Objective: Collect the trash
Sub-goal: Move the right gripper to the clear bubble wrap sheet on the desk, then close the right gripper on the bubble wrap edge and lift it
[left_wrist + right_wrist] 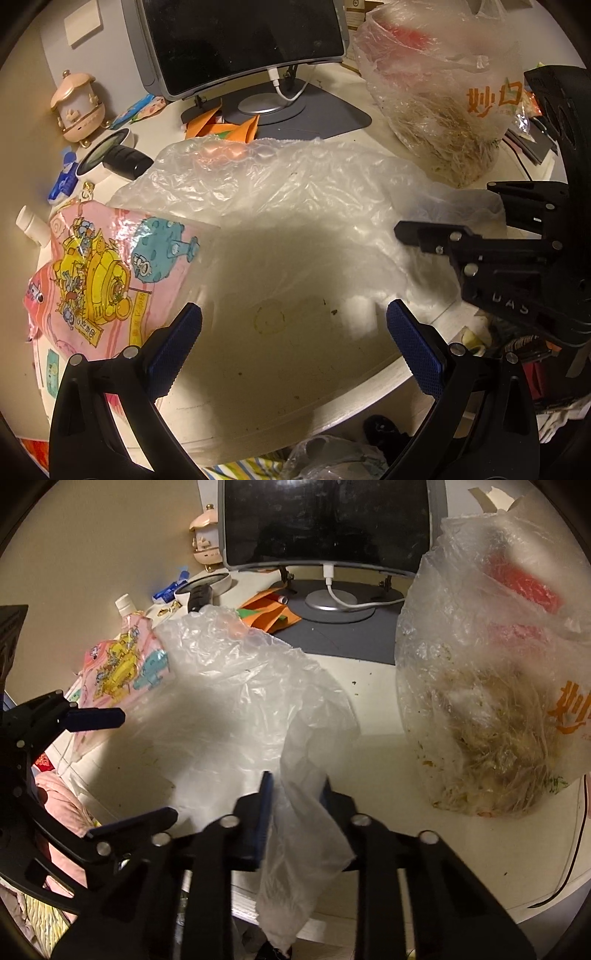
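On the surface (376, 716), centre of both views, lies the empty clear bag (236, 686), one corner pinched in the right tool (293, 797), clenched on it at 6 o'clock. Left tool (293, 328) released, pads wide apart over the near edge, holding nothing. Full trash bag (491, 709) stands at 3 o'clock, apart from the empty one. Pink cartoon pouch (99, 269) at 9 o'clock, touching the clear bag; monitor (325, 520) at 12

Orange "妙口" on trash bag (436, 110); "DAS" on right gripper (421, 236).
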The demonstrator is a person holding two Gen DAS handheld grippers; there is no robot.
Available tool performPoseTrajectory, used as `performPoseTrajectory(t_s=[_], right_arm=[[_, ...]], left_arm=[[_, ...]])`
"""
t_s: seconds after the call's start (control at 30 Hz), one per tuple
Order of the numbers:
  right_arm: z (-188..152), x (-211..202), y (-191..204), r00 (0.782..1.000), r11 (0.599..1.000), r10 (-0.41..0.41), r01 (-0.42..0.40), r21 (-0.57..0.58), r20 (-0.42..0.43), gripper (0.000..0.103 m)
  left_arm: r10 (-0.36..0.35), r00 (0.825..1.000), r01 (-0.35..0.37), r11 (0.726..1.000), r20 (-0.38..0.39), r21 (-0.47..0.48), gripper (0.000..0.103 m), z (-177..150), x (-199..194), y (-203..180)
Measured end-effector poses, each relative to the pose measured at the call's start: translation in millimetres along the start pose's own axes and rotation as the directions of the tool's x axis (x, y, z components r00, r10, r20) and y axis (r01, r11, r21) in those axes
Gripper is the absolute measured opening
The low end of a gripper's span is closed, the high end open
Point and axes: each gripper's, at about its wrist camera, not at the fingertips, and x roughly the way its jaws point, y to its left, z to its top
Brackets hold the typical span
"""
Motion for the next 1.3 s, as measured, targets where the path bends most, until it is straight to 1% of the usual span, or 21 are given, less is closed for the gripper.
performPoseTrajectory(t_s=[0.03,0.17,0.47,0.73,0.93,1.03,1.17,1.3], right_arm=[[0.3,-1.9,0.4,1.000,1.000,0.005,-0.005,0.003,0.005,0.018],[0.0,-14.2,0.6,0.999,1.000,0.010,-0.010,0.017,0.034,0.016],[-1.0,-55.9,-1.9,0.993,0.998,-0.035,0.030,0.052,0.111,0.016],[-17.4,-94.3,1.1,0.986,0.996,-0.064,0.054,0.068,0.157,0.016],[-37.4,-120.8,9.9,0.980,0.995,-0.077,0.062,0.083,0.182,0.016],[-48.7,-132.1,19.2,0.979,0.994,-0.080,0.065,0.082,0.187,0.016],[-64.8,-147.2,37.8,0.979,0.995,-0.076,0.063,0.075,0.188,0.016],[-80.8,-158.7,62.9,0.980,0.997,-0.061,0.051,0.058,0.188,0.016]], left_arm=[[0.000,1.000,0.000,1.000,0.003,0.000,0.097,-0.8,-1.6,-0.1],[0.001,1.000,-0.001,1.000,0.014,-0.007,0.097,-1.9,-8.0,-1.0],[-0.006,0.999,0.006,1.000,0.048,0.001,0.097,-4.2,-29.6,-16.8],[-0.018,0.996,0.015,0.999,0.091,0.032,0.097,-13.3,-57.9,-40.4],[-0.023,0.993,0.017,0.999,0.113,0.051,0.097,-33.9,-82.0,-52.6],[-0.024,0.992,0.019,0.999,0.120,0.044,0.097,-47.5,-93.3,-54.7],[-0.032,0.991,0.032,0.999,0.127,0.004,0.097,-69.8,-106.8,-53.4],[-0.024,0.993,0.025,1.000,0.116,-0.005,0.097,-97.1,-117.0,-52.3]])
